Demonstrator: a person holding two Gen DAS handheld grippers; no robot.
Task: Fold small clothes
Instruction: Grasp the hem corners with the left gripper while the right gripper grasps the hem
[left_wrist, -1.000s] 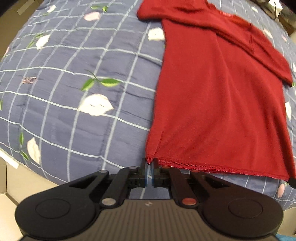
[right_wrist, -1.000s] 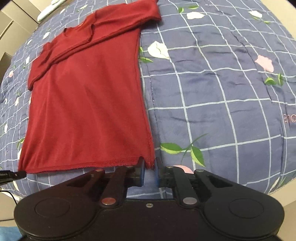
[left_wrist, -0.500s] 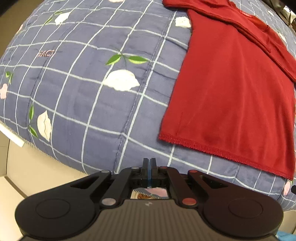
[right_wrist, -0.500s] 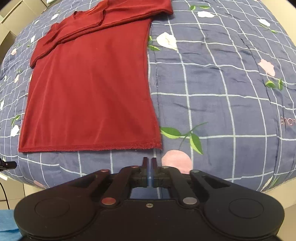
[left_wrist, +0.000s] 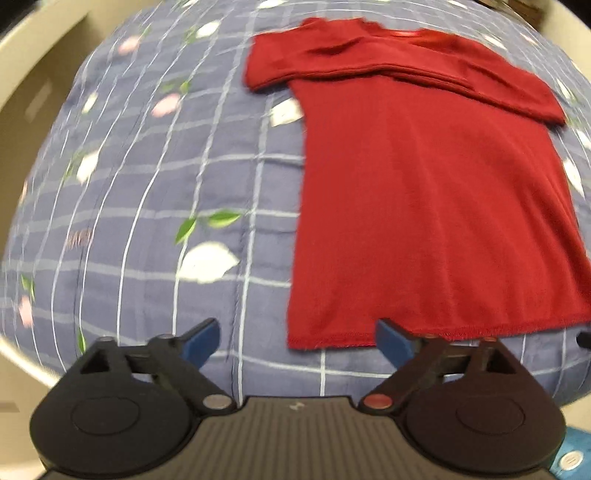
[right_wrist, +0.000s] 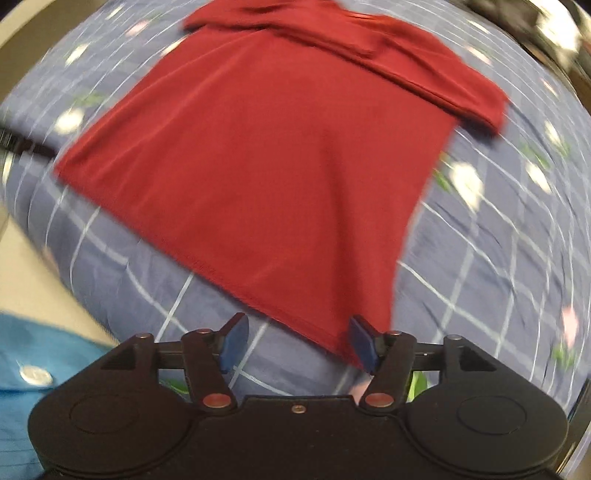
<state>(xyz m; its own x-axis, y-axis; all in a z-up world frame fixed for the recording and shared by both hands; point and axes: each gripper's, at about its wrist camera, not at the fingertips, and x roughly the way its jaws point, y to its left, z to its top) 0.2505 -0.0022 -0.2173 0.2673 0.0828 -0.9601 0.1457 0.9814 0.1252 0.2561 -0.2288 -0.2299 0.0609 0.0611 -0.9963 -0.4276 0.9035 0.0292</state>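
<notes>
We look forward along each gripper's fingers, low over the quilt. Both views share the red shirt: at 1 o'clock left, 12 o'clock right.

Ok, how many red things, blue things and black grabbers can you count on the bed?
Red shirt: 1
Blue checked quilt: 1
Black grabbers, left gripper and right gripper: 2
Total: 4
</notes>
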